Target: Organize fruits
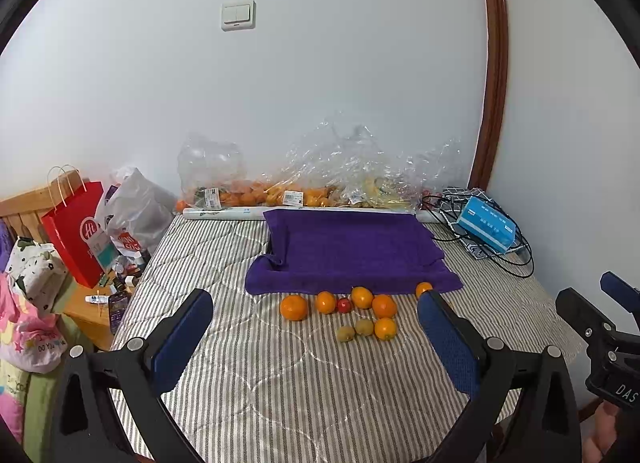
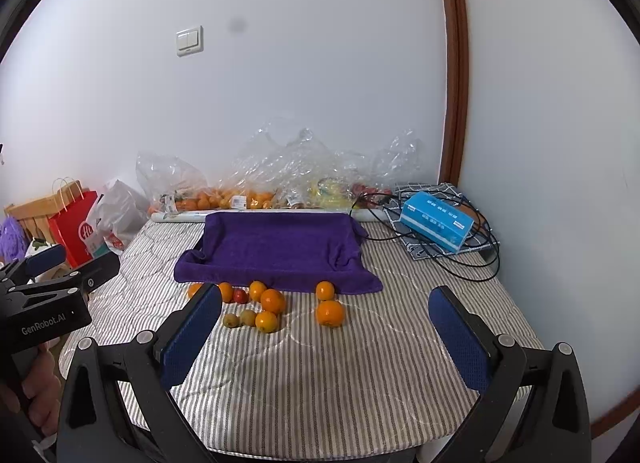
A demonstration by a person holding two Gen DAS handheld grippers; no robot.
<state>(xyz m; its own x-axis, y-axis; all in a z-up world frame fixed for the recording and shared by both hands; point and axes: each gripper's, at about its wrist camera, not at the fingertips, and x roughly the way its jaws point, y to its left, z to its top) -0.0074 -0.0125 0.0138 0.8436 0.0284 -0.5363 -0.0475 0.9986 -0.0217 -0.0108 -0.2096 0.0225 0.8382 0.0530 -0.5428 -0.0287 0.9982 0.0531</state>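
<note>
Bed (image 2: pixel 360 375): striped cover, serves as the work surface; its near edge is cut off under both grippers.

Purple towel (image 2: pixel 280 251): draped over what seems a tray, edges raised. Nothing lies on it, so judged as the empty destination; the tray itself is hidden.

Plastic bags (image 2: pixel 256 183): crumpled along the wall behind the towel, holding more oranges and something yellow; contents too wrapped to count.

Left gripper (image 1: pixel 316 323): jaws spread wide, nothing between them, hovering short of the fruit.

Right gripper (image 2: pixel 326 323): likewise spread and empty.

Oranges (image 2: pixel 273 300): loose on the cover just in front of the towel, about seven; one is partly hidden behind a finger in each view.

Kiwis (image 2: pixel 239 319): two, touching, beside an orange.

Small red fruit (image 2: pixel 240 296): one, between two oranges; kind unclear.

Progress: nothing sorted yet; every loose fruit remains to be moved.
</note>
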